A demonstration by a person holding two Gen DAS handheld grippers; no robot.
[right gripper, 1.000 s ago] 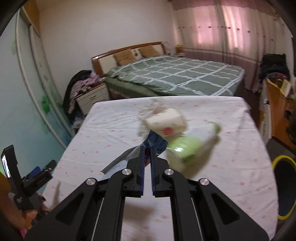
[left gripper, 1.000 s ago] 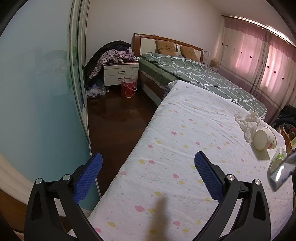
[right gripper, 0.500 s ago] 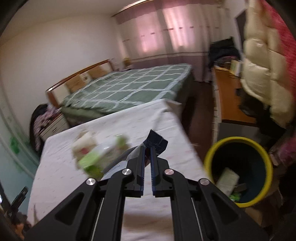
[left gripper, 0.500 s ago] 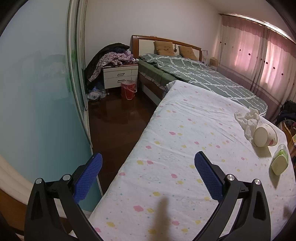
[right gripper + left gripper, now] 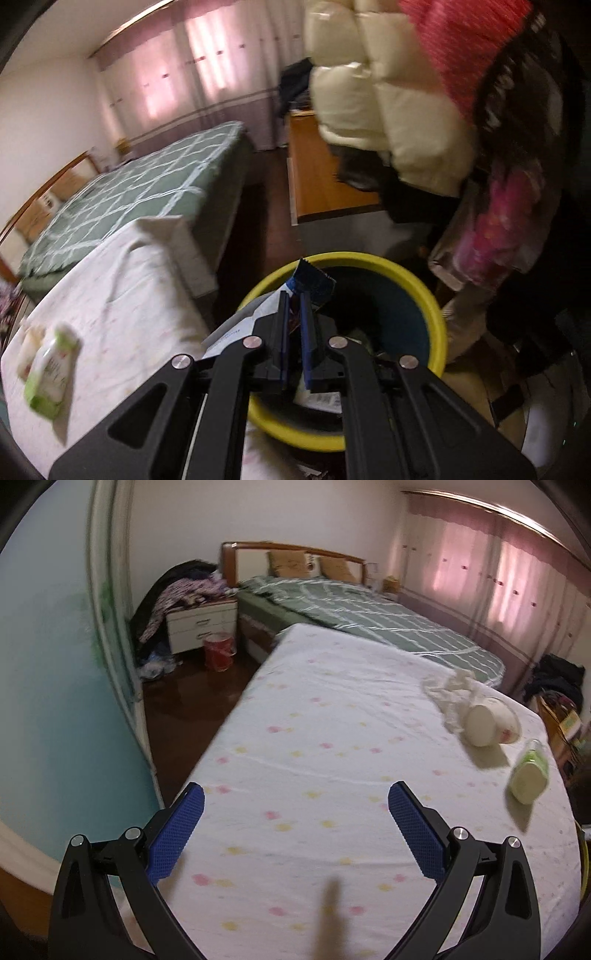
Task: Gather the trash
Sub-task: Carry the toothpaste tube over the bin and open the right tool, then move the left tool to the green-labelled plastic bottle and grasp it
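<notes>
Right gripper point(image 5: 294, 299), clamping wrapper point(image 5: 310, 280), has swung from bed point(image 5: 122, 295) over bin point(image 5: 436, 317).

Saw white bed sheet point(image 5: 332, 746) dotted pink and yellow. Green-and-white plastic bottle point(image 5: 527, 780) beside cream paper cup point(image 5: 487, 722) with red print. My black right claw point(image 5: 294, 332), blue pads, pinched blue-and-white wrapper point(image 5: 308, 282). Yellow-rimmed, dark-blue-lined round bin point(image 5: 441, 325). Green quilt point(image 5: 122, 199) checked white. Pink curtains point(image 5: 509, 579).
</notes>
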